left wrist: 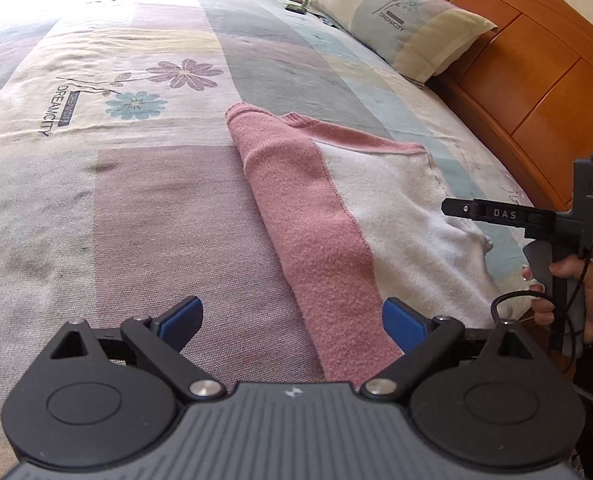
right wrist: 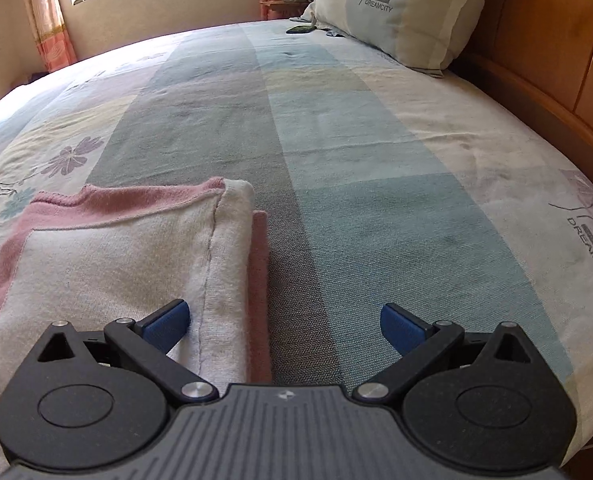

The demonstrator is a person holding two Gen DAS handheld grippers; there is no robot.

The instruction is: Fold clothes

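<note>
Left wrist view: a fuzzy pink-and-white knit garment (left wrist: 336,200) lies folded on the woven patchwork bed (left wrist: 136,200); the left tongs (left wrist: 292,320) are spread, empty.

Right wrist view: the right tongs (right wrist: 284,320) gape over the garment's seamed edge; a pillow (right wrist: 400,8) lies beyond.

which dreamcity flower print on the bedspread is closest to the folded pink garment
The purple-and-blue flower print left of the garment; the other print lies far right, near the headboard.
</note>
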